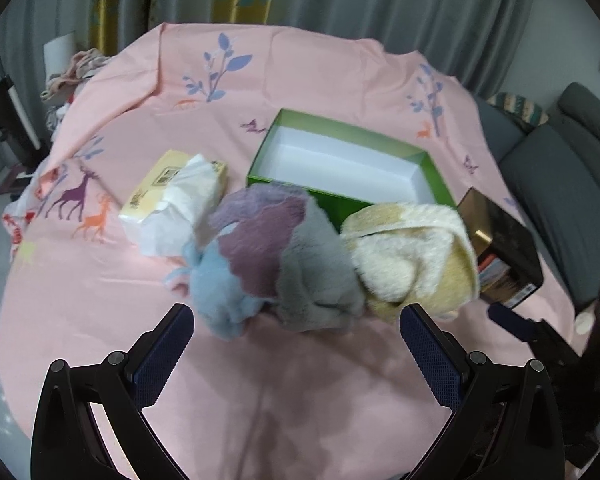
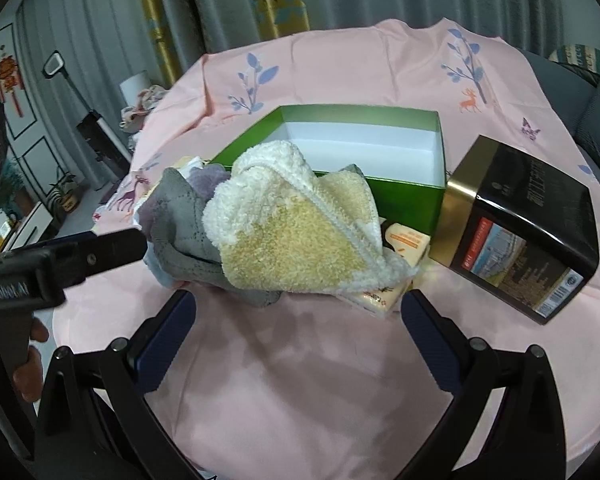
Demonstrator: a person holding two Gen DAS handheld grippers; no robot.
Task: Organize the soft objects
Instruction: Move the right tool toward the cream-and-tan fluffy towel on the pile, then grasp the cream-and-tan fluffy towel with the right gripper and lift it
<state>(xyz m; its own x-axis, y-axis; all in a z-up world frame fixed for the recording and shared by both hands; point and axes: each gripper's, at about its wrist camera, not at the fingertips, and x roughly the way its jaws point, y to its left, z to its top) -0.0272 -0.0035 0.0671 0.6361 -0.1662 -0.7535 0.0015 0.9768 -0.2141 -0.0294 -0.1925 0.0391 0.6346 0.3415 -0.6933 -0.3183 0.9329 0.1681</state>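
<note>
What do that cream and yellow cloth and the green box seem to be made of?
Cream and yellow cloth: looks like plush terry or fleece, with a fuzzy pile and a stitched edge. Green box: likely cardboard, with thin stiff walls, glossy green outside, matte white inside.

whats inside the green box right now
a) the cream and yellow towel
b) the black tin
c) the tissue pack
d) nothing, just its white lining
d: the green box shows only bare white lining, while the cream and yellow towel lies in front of it on the pink cloth.
</note>
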